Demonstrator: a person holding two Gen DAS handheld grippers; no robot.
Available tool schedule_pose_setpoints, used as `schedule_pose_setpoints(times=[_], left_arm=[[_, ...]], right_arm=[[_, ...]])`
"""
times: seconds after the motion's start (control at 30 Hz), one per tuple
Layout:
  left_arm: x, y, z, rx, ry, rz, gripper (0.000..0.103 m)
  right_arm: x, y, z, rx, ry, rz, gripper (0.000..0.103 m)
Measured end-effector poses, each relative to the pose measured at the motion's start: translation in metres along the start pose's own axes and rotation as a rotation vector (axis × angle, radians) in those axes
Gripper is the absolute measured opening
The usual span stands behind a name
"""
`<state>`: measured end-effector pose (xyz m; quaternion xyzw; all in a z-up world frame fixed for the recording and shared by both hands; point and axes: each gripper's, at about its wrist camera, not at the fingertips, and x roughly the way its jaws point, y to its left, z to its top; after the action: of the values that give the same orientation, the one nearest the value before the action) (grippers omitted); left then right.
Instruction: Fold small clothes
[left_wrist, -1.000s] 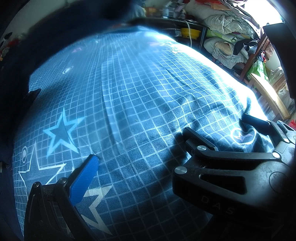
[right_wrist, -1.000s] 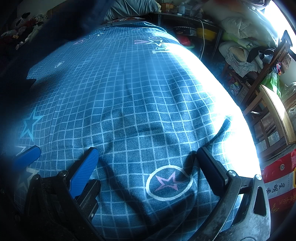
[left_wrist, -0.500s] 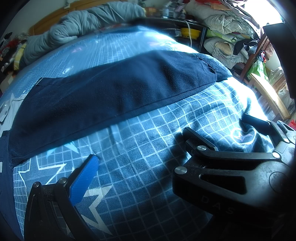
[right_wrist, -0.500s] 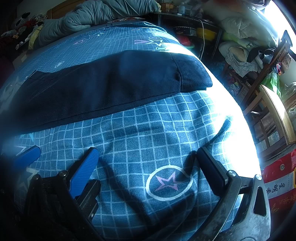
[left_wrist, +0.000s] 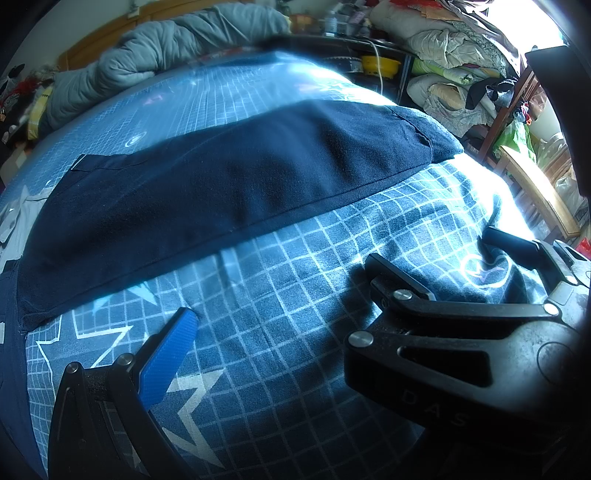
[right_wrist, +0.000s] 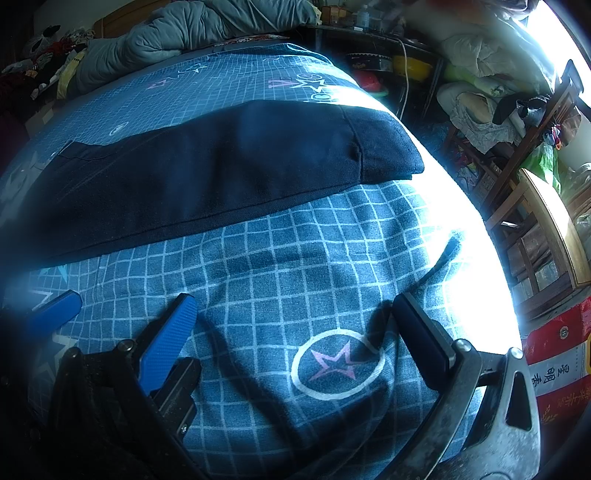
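A dark navy garment (left_wrist: 240, 177) (right_wrist: 207, 166) lies spread flat across the blue grid-and-star bedsheet (left_wrist: 295, 295) (right_wrist: 295, 258), its long hemmed edge facing me. My left gripper (left_wrist: 280, 310) hovers low over bare sheet in front of that edge, open with nothing between its fingers. Just to its right my right gripper (right_wrist: 295, 325) is also open and empty, straddling a circled pink star on the sheet. One finger of the right gripper (left_wrist: 513, 240) shows in the left wrist view. The left gripper's blue pad (right_wrist: 55, 310) shows in the right wrist view.
A rolled grey duvet (left_wrist: 166, 48) (right_wrist: 192, 26) lies at the far end of the bed. A pale grey cloth (left_wrist: 18, 218) sits at the left edge. To the right stand wooden furniture (right_wrist: 546, 229), piled bedding (left_wrist: 450, 66) and a red box (right_wrist: 554, 373).
A second ago the dark garment was only a blur at the top and left; it has since come down and now lies flat across the bed. Both grippers have stayed put.
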<state>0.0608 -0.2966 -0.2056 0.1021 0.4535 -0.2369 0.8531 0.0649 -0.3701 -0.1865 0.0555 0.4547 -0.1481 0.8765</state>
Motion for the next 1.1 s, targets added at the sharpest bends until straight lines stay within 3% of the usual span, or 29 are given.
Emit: schedule_pose_setpoints(times=[0.5, 0.6, 0.67, 0.73, 0.9, 1.1], left_arm=[[0.005, 0.0, 0.006, 0.026, 0.021, -0.002, 0.103], [-0.001, 0.006, 0.01, 0.102, 0.084, -0.142, 0.103], [-0.014, 0.01, 0.008, 0.176, 0.146, -0.262, 0.102], [-0.046, 0.022, 0.001, 0.208, 0.141, -0.378, 0.102], [-0.158, 0.089, -0.013, 0.192, 0.005, -0.568, 0.103], [-0.294, 0.197, -0.017, 0.073, -0.177, -0.704, 0.103]], right_arm=[[0.007, -0.005, 0.006, 0.015, -0.017, 0.014, 0.103], [-0.001, -0.01, 0.003, 0.03, -0.045, 0.034, 0.103], [-0.017, -0.017, -0.002, 0.06, -0.083, 0.117, 0.103], [-0.043, -0.025, -0.01, 0.112, -0.127, 0.198, 0.103], [-0.138, -0.009, -0.045, 0.082, -0.244, 0.252, 0.103], [-0.255, 0.051, -0.074, 0.001, -0.397, 0.328, 0.103]])
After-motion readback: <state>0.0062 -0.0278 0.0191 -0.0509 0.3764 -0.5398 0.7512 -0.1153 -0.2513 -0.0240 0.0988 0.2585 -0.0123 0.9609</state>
